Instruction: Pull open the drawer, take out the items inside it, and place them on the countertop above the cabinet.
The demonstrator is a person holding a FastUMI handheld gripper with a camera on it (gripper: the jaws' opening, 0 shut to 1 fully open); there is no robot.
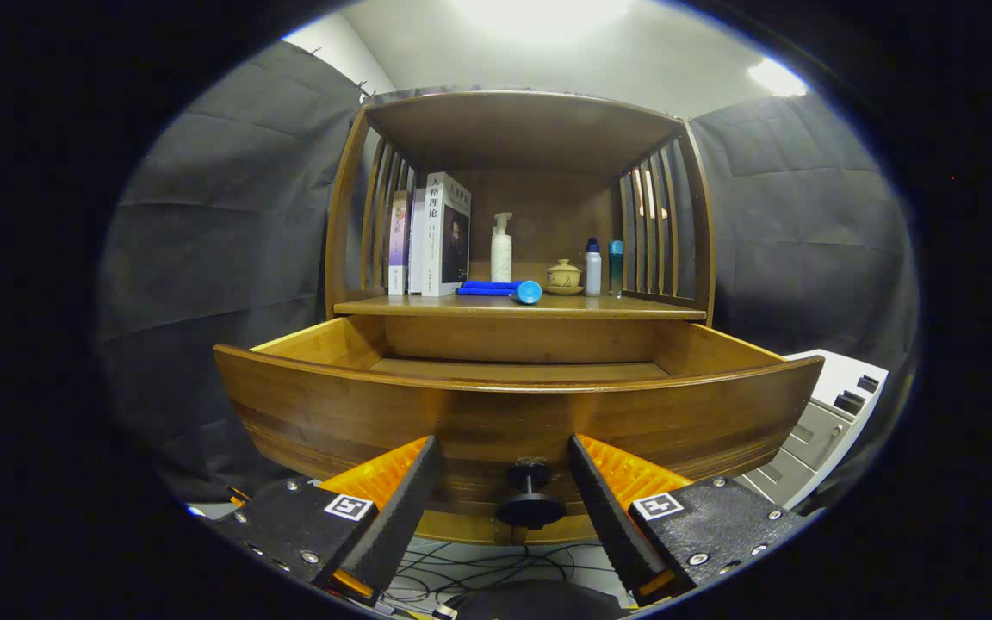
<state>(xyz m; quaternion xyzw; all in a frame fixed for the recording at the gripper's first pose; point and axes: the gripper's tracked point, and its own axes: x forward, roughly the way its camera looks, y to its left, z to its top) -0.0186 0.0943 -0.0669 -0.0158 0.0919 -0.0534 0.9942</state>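
Observation:
The wooden cabinet's drawer (513, 413) stands pulled far out toward me. The part of its floor that I see over the front panel is bare, and the panel hides the near part. Its small dark knob (530, 506) sits between my fingers, with a gap on each side. My gripper (505, 443) is open, its fingertips up against the drawer front. On the countertop (634, 307) above the drawer lies a blue item (496, 290) with a round light-blue end, near the front edge.
Further back on the countertop stand several books (436, 237), a white pump bottle (502, 250), a lidded cup (564, 276) and two small bottles (604, 267). A grey-white cabinet (832, 413) stands to the right. Cables (479, 568) lie on the floor below the drawer.

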